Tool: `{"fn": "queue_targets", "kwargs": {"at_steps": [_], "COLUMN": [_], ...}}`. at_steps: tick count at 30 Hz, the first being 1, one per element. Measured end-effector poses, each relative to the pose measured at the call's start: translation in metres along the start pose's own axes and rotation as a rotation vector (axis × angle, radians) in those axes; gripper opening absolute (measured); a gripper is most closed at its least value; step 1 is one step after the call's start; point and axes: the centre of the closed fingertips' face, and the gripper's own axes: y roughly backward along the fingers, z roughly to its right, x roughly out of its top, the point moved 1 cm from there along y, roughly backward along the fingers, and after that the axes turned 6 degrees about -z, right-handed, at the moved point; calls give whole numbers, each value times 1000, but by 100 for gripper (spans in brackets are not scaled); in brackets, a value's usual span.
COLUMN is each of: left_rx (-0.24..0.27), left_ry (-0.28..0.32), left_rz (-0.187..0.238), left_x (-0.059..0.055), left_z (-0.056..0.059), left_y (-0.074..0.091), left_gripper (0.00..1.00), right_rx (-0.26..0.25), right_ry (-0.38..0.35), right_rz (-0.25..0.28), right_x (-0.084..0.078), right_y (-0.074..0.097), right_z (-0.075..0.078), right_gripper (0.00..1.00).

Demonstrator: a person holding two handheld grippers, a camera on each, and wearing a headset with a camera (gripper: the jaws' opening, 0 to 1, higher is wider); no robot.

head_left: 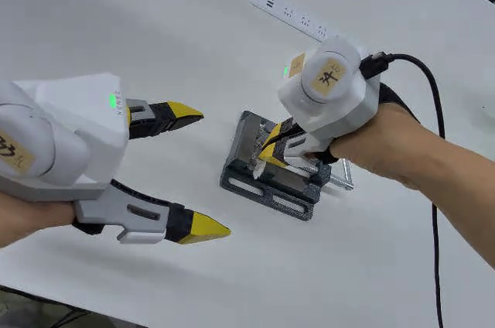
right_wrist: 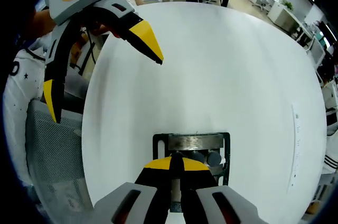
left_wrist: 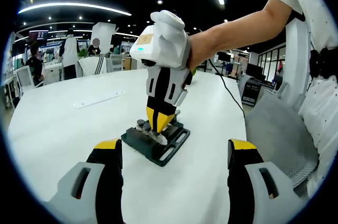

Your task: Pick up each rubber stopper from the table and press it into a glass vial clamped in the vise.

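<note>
The vise (head_left: 267,193) lay under the clenched jaws of my right gripper (head_left: 271,152), mid-press I judged, while my left gripper (head_left: 207,172) gaped empty; next needed a straight push.

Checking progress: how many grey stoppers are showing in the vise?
2 stoppers: one beside the right gripper, one beyond it, both in the vise. The gripper may hide more.
</note>
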Motion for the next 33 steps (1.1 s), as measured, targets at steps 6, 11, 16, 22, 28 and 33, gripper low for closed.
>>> {"fn": "queue_targets", "kwargs": {"at_steps": [6, 11, 16, 22, 28, 33], "left_rx": [6, 7, 1, -6, 12, 15], "left_ry": [1, 3, 1, -15, -14, -10], "left_rz": [3, 0, -10, -36, -39, -45], "left_x": [0, -2, -7, -12, -12, -14], "left_z": [-1, -1, -1, 0, -2, -2], "left_y": [1, 1, -2, -3, 0, 1], "left_gripper": [81, 81, 82, 83, 83, 83], "right_rx": [16, 7, 10, 20, 9, -9], "right_ry": [32, 55, 63, 39, 41, 35], "right_rz": [-35, -56, -67, -37, -23, 6], "right_x": [2, 2, 1, 0, 0, -2], "right_y": [1, 0, 0, 3, 3, 4], "right_z": [1, 0, 3, 1, 0, -1], "right_gripper": [0, 0, 0, 1, 1, 1]}}
